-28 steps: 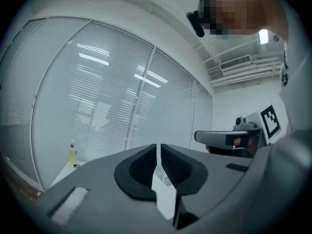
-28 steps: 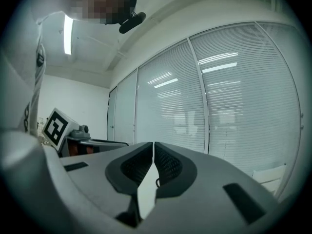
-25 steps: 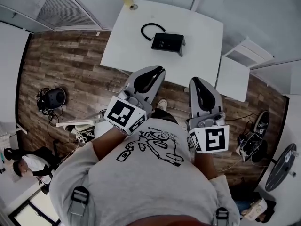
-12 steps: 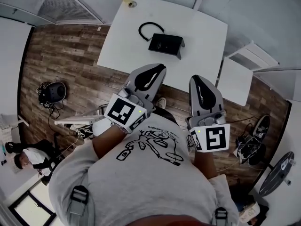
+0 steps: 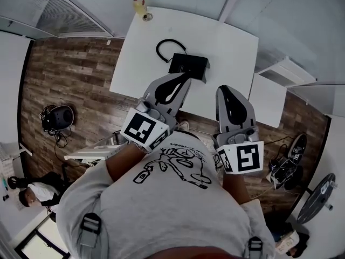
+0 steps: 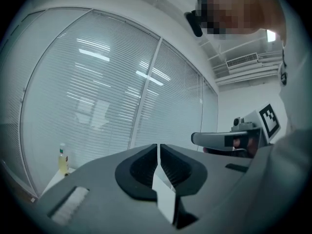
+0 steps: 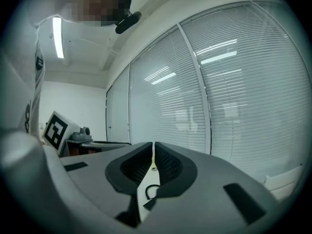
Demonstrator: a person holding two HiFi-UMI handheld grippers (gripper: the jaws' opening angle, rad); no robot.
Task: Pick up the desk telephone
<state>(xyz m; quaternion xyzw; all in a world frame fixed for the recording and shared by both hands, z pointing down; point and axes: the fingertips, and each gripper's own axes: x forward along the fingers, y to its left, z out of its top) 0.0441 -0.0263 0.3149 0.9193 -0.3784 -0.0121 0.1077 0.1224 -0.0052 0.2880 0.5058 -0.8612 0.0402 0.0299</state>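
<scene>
The black desk telephone [image 5: 188, 66] lies on the white table [image 5: 226, 42], with its cord [image 5: 166, 46] looped at its left. Both grippers are held level, short of the table's near edge, pointing toward it. My left gripper [image 5: 185, 80] is shut and empty, its tip over the table edge just below the telephone. My right gripper [image 5: 223, 90] is shut and empty too, to the right of the telephone. In the left gripper view the jaws [image 6: 158, 147] touch, with only white table behind them. In the right gripper view the shut jaws [image 7: 153, 147] frame a bit of the black cord [image 7: 148, 189].
A yellow bottle [image 5: 139, 1] stands at the table's far left corner. A small white side unit [image 5: 268, 92] adjoins the table on the right. On the wooden floor lie shoes [image 5: 288, 161] and a black device with cables [image 5: 58, 116]. A person [image 5: 32, 196] sits at lower left.
Both grippers have moved forward toward the table, still shut. The table and telephone now sit lower and nearer in the head view.
</scene>
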